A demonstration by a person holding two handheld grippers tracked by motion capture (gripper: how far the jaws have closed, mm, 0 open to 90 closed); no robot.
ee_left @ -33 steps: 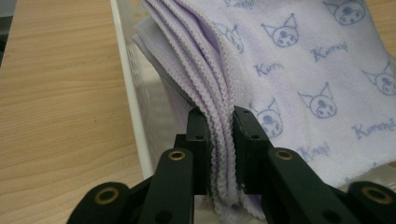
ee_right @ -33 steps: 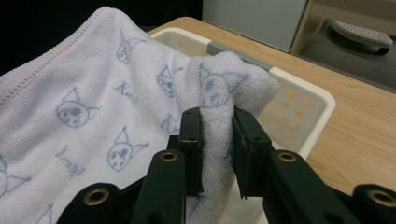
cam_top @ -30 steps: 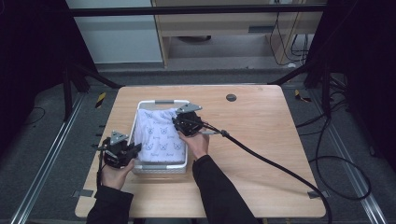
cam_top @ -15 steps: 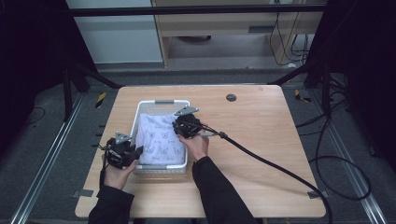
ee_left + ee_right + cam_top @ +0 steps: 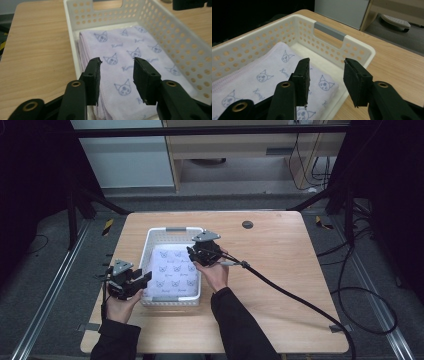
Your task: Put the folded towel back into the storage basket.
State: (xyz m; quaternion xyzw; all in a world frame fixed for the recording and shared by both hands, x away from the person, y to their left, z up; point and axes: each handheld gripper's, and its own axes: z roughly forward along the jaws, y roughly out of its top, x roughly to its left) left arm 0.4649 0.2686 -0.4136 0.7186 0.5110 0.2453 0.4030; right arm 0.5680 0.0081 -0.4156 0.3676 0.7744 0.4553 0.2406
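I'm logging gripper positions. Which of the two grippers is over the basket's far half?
The right gripper, jaws open over the towel near the basket's far end; the left gripper sits at the near left corner.

Dark round disc [image 5: 247, 224] on wooden table [image 5: 280, 265]

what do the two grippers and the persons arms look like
Both the left gripper and the right gripper are black, each topped with a grey three-cornered plate. Their jaws are flat black blocks on arms with brass-coloured rivets. A thick black cable trails from the right one. The person wears dark long sleeves.
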